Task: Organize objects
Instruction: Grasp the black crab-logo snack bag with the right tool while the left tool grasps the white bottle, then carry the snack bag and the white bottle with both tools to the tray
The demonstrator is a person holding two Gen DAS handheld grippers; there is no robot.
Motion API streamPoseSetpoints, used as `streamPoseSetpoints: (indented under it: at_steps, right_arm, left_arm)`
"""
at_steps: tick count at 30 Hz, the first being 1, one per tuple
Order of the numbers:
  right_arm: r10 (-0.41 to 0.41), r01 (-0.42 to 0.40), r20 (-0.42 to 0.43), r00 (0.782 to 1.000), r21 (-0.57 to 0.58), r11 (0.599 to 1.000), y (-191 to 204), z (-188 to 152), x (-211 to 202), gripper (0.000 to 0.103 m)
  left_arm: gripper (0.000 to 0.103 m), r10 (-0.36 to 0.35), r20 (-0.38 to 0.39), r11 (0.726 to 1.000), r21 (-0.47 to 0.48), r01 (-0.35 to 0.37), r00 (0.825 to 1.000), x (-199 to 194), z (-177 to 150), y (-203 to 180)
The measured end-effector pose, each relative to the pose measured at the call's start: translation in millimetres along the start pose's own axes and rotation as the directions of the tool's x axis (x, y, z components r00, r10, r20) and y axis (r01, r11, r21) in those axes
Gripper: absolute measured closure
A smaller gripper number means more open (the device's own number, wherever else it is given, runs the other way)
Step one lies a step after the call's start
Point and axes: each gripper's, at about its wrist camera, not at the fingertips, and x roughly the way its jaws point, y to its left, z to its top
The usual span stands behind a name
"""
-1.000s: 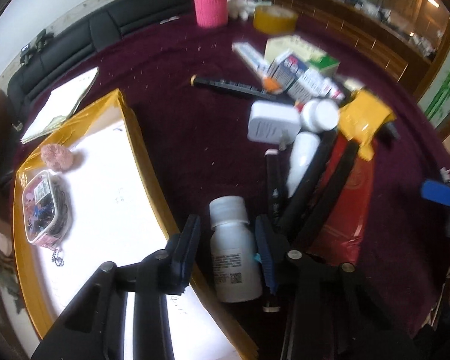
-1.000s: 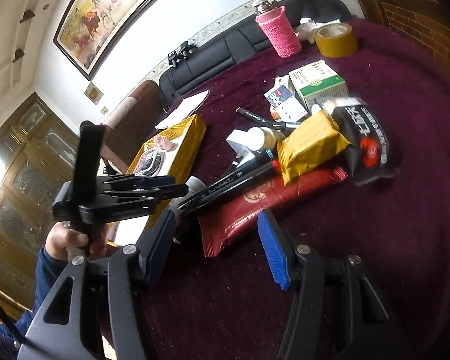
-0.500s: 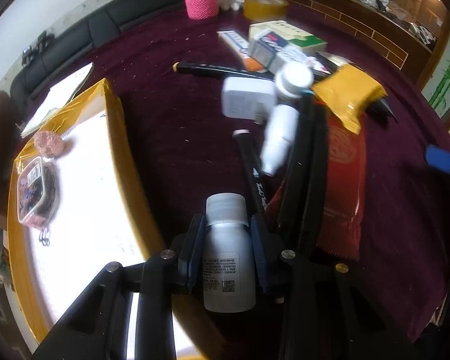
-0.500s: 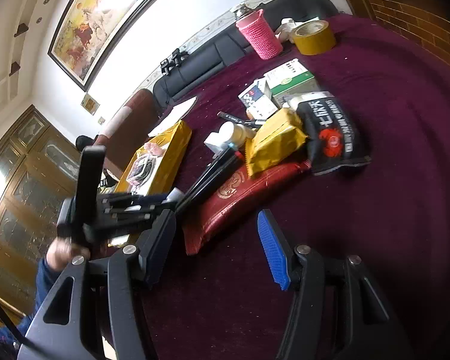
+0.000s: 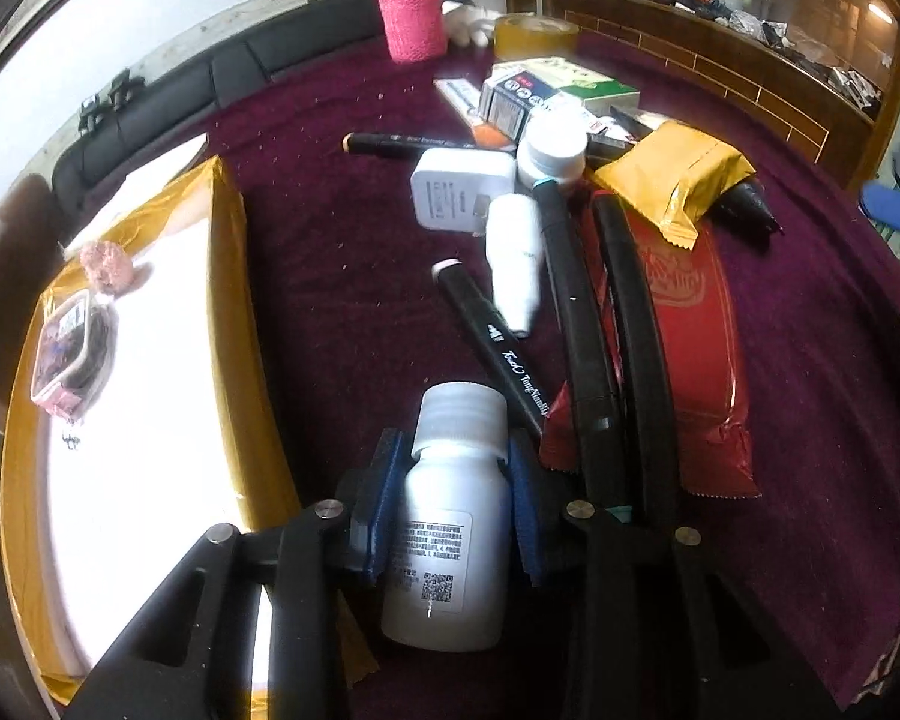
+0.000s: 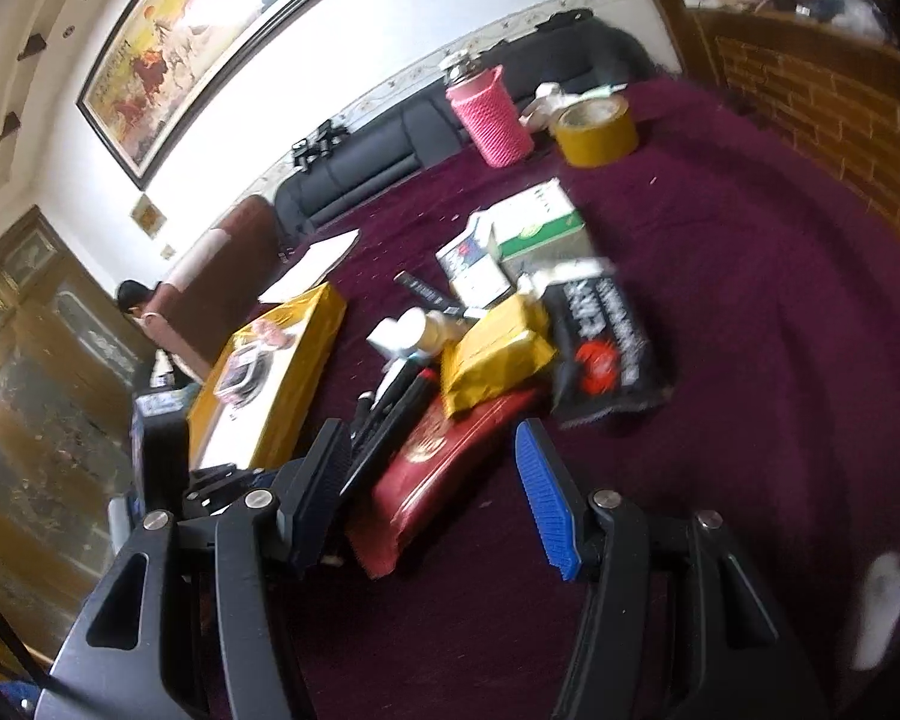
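My left gripper [image 5: 453,498] is shut on a white plastic bottle [image 5: 450,516] with a label and QR code, its cap pointing away from me. It sits beside the yellow-rimmed box [image 5: 234,276] with a white floor, which holds a pink lump [image 5: 107,261] and a clear case of dark items [image 5: 72,354]. A pile lies to the right: black markers [image 5: 582,324], a red packet [image 5: 696,324], a yellow packet [image 5: 675,180], a white charger [image 5: 456,192] and small white bottles [image 5: 513,261]. My right gripper [image 6: 432,486] is open and empty above the red packet [image 6: 444,474].
A pink knitted bottle sleeve [image 5: 411,15], a yellow tape roll [image 6: 597,126], medicine boxes [image 6: 534,234] and a black snack bag [image 6: 606,342] lie farther back on the maroon table cloth [image 6: 750,300]. A black sofa [image 6: 450,120] runs behind. A notepad [image 6: 312,261] lies beyond the box.
My left gripper closed on the white bottle, which was lying between open fingers a second ago. The right gripper drifted a little, staying open.
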Motion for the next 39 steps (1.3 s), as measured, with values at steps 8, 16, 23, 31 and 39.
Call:
streamPoseSetpoints:
  at_steps: [8,16,23,31,39]
  right_arm:
    - [-0.200,0.198,-0.035,0.979,-0.068,0.978,-13.7,36.6,25.2,0.042]
    - [-0.258,0.256,-0.132,0.957,-0.030,0.966,-56.9,60.9,69.6,0.042]
    - [-0.211,0.211,-0.208,0.955,-0.022,0.977,-73.6,73.9,111.1,0.038]
    - [-0.311,0.308,-0.114,0.944,-0.042,0.950,-60.0,56.0,104.5,0.061]
    - [-0.313,0.314,0.159,0.936,0.019,0.949,-48.8,48.1,40.9,0.061]
  left_arm:
    - [0.074,-0.001,0.047,1.000,0.030,0.000,0.999,0.8,-0.1,2.0]
    - [0.074,-0.009,0.054,0.999,0.034,0.007,0.998,1.9,1.7,2.2]
    - [0.074,0.003,0.058,0.999,0.038,-0.005,0.998,2.7,0.9,0.9]
    - [0.074,-0.087,0.072,0.995,-0.043,0.090,0.994,-2.4,5.1,16.5]
    - [0.074,-0.150,0.119,0.981,-0.102,0.163,0.981,-12.2,10.5,30.8]
